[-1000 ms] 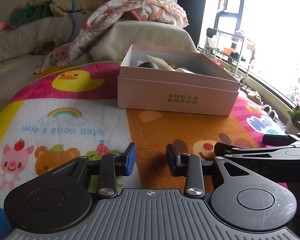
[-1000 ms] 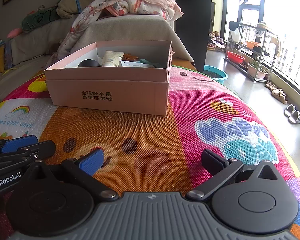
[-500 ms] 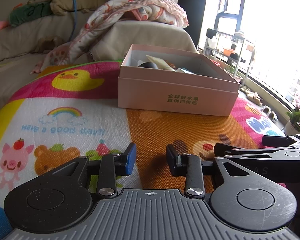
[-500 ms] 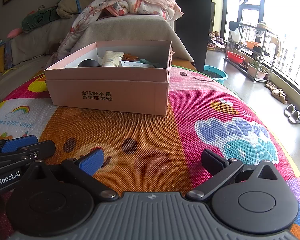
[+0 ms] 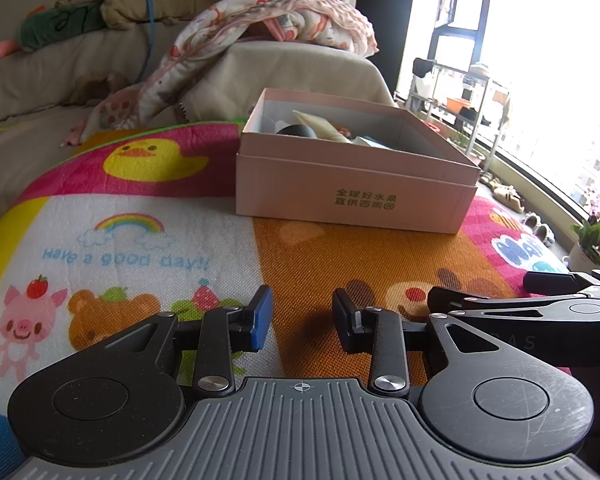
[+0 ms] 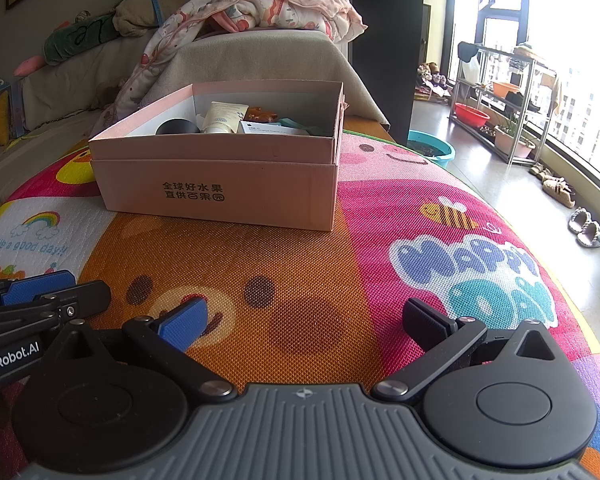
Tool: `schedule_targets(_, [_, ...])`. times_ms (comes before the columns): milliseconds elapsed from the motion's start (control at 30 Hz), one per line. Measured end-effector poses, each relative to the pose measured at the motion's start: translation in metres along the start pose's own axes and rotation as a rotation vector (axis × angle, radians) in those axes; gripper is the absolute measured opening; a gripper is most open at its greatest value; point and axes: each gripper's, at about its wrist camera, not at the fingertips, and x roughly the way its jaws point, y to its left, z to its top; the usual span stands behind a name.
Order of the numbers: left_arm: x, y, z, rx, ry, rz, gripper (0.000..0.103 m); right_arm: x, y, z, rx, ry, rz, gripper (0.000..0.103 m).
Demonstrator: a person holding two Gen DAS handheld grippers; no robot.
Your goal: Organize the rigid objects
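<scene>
1. Left gripper (image 5: 302, 316) sits low in the left wrist frame, jaws at a narrow gap with nothing between them — only the play mat (image 5: 140, 240) shows through. I judge this a rest pose, not a grip.

2. Right gripper (image 6: 304, 322) fills the bottom of the right wrist frame, jaws spread wide, also empty. It points at bare orange mat, near nothing I could pick up.

3. The pink box (image 6: 220, 184) stands in the upper middle of both frames, well apart from both grippers, lid off and open side up — presumably so things can be dropped in from above.

4. Inside it, toward the back: a dark round object (image 6: 177, 127), a cream tube (image 6: 223, 117), a small white carton (image 6: 266, 128) and something teal (image 6: 296, 125). They lie loosely together; I cannot tell how they are stacked.

5. No loose rigid object shows on the mat in either frame. My reading — the sorting is either finished or the next piece lies out of view.

6. Sofa with a crumpled blanket (image 5: 268, 28) lies behind the box, upper middle; not part of the job.
</scene>
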Motion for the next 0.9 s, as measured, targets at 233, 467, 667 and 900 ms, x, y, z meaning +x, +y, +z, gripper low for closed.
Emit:
schedule_targets(233, [-0.0001,-0.0001,0.0001,0.0,0.0,0.0,0.036,0.0,-0.0001,-0.0001,0.0,0.0,0.0,0.103])
schedule_targets(467, [0.0,-0.0006,-0.0002,0.005,0.0,0.004,0.036,0.0001,0.0,-0.0001,0.0,0.0,0.0,0.103])
schedule_targets(667, [0.0002,-0.0038,-0.0006,0.01,0.0,0.008,0.036,0.0001,0.0,-0.0001,0.0,0.0,0.0,0.103])
schedule_targets(900, [-0.0003,-0.0056,-0.0011,0.017,0.0,0.013,0.036,0.0002,0.0,-0.0001,0.0,0.0,0.0,0.103])
